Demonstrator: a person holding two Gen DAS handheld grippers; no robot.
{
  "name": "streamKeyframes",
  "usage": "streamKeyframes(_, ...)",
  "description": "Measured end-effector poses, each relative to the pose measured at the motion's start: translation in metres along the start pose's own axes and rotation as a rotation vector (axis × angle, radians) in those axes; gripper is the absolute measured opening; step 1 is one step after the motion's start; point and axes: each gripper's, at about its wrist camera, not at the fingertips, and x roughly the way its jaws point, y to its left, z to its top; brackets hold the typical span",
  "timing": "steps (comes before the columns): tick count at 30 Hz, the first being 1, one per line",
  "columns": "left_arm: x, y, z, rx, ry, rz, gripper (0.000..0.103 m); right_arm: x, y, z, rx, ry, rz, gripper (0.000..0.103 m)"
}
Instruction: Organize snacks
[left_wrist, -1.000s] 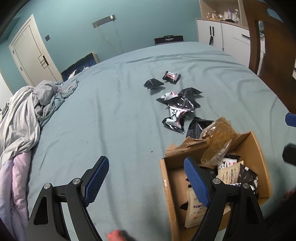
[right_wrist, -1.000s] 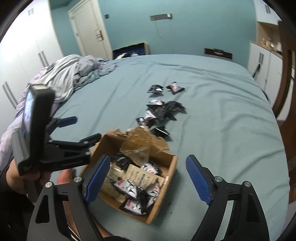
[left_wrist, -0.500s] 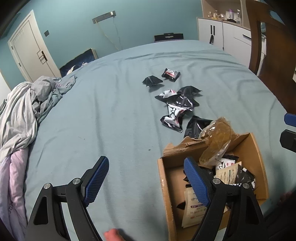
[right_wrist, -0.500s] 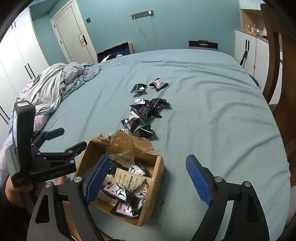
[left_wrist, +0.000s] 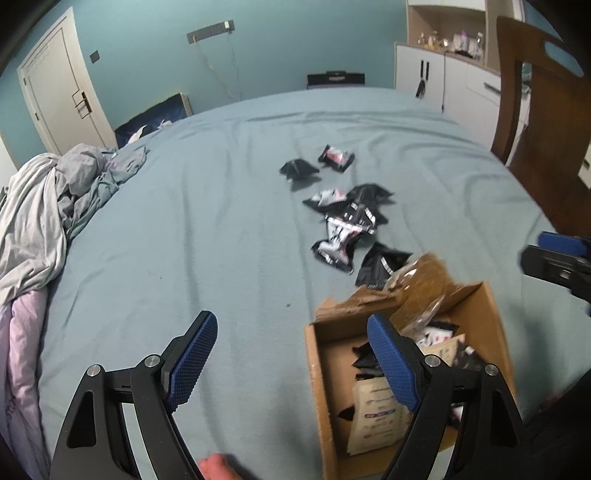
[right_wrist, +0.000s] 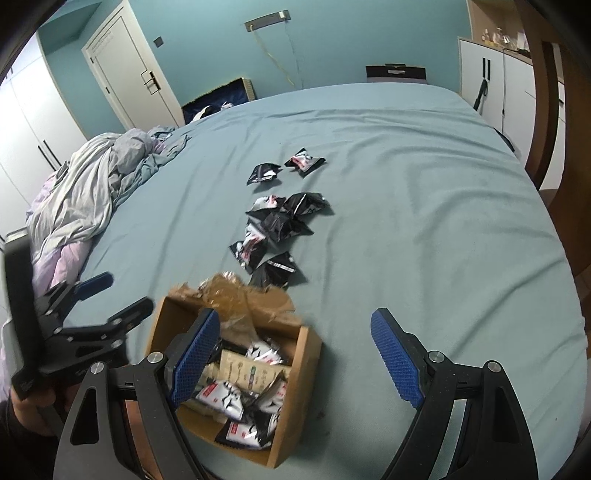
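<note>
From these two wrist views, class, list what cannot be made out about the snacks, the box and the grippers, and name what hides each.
- Cardboard box contents: partly hidden in both views by a blue finger pad and crumpled clear wrap.
- Print on the loose snack packets: too small and blurred.
- Right gripper: in the left wrist view, cut off by the right edge.
- Box's near end: cut off by the left view's bottom edge.
</note>
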Motion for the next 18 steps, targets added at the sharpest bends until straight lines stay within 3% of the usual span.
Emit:
streamKeyframes(4, -0.003, -0.002, 0.002, -0.001, -0.011, -0.017, 0.086, 0.009, -0.002, 0.013, -0.028, 0.003, -0.023, 0.084)
streamKeyframes(18, 0.027, -0.003, 0.006, -0.011, 0.099, -0.05, 0.086, 0.055, -0.011, 0.047, -0.022, 0.037, -0.029, 0.084)
